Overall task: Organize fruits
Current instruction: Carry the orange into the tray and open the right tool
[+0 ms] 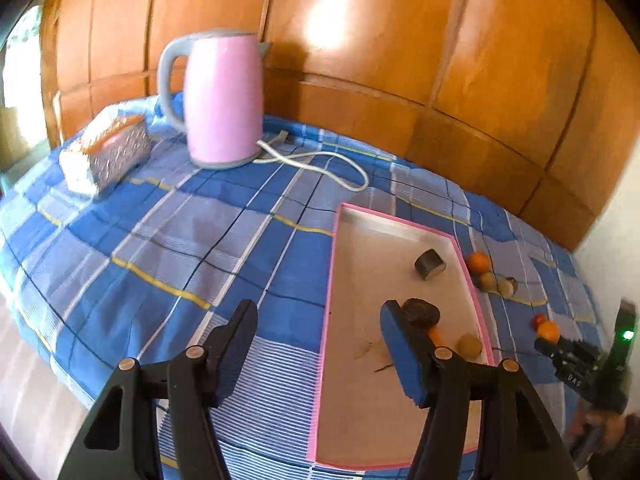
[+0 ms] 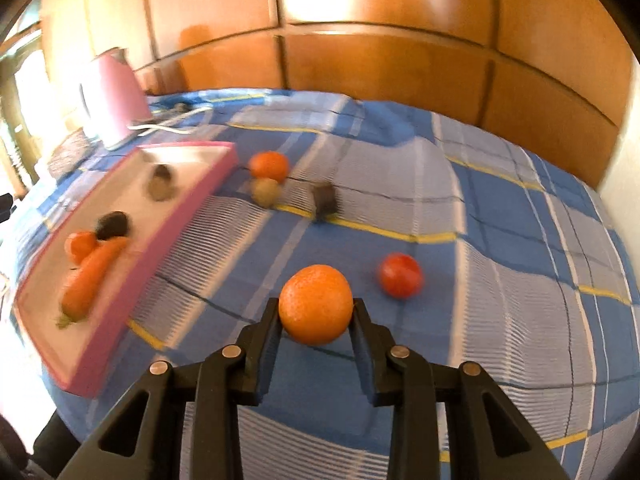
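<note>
My right gripper (image 2: 316,320) is shut on an orange (image 2: 316,310), held just above the blue checked cloth. A red tomato (image 2: 401,275) lies on the cloth just right of it. The pink tray (image 2: 180,216) to the left holds a carrot (image 2: 92,276), a small orange fruit (image 2: 80,246), a dark round fruit (image 2: 113,225) and a dark cut piece (image 2: 161,182). Beyond the tray, another orange (image 2: 269,166), a yellowish fruit (image 2: 265,192) and a dark piece (image 2: 325,199) rest on the cloth. My left gripper (image 1: 320,356) is open and empty over the tray's left rim (image 1: 332,280).
A pink kettle (image 1: 224,100) with a white cord (image 1: 320,160) stands at the back of the table. A foil-wrapped block (image 1: 108,152) lies to its left. A wooden panelled wall closes the far side. The table edge drops off at the left.
</note>
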`<state>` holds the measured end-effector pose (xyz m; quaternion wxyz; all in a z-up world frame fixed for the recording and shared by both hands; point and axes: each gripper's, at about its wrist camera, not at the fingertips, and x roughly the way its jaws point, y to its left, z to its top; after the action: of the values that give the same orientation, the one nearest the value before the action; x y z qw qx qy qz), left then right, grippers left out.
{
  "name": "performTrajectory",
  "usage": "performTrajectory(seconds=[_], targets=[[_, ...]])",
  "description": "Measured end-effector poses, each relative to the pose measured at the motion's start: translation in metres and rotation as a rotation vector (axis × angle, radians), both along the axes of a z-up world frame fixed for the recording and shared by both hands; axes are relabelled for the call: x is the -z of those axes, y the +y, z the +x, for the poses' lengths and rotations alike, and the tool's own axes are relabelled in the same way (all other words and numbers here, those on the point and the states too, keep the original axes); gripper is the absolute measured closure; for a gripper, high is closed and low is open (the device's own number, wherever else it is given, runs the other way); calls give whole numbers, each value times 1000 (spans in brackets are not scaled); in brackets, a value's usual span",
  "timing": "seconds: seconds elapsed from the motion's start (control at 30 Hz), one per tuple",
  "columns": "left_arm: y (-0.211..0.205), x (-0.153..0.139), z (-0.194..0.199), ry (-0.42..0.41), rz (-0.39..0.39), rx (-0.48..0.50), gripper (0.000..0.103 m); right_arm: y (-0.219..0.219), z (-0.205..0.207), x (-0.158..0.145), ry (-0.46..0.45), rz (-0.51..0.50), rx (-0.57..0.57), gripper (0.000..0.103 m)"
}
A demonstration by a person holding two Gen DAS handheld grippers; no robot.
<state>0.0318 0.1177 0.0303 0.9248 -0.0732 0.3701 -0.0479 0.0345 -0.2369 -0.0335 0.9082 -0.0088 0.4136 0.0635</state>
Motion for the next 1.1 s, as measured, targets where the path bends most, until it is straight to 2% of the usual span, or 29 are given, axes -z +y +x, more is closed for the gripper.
performTrajectory(seconds=[0.07, 0.17, 0.23, 0.37, 0.5, 0.67, 0.9, 1.1], targets=[[-6, -3, -1, -11, 2, 23, 39, 15, 0, -6, 5, 22, -49, 69], [-16, 0, 0, 7, -54, 60, 39, 38, 3, -13, 14, 49, -113, 69], [-27, 5, -1, 12, -29, 72, 39, 54, 7, -19, 20, 84, -154, 69], [-37, 19, -3, 65, -69, 92, 39, 87, 12, -30, 15, 110, -239, 69], [-45, 24, -8, 83, -37, 101, 39, 117, 25, -35, 16, 110, -291, 69], [-41, 29, -13, 99, -79, 54, 38, 131, 35, -26, 31, 100, -263, 69], [-33, 39, -9, 151, -55, -59, 38, 134, 49, -18, 57, 73, -225, 69], [-33, 38, -11, 148, -38, -68, 38, 137, 58, -12, 81, 89, -223, 68]])
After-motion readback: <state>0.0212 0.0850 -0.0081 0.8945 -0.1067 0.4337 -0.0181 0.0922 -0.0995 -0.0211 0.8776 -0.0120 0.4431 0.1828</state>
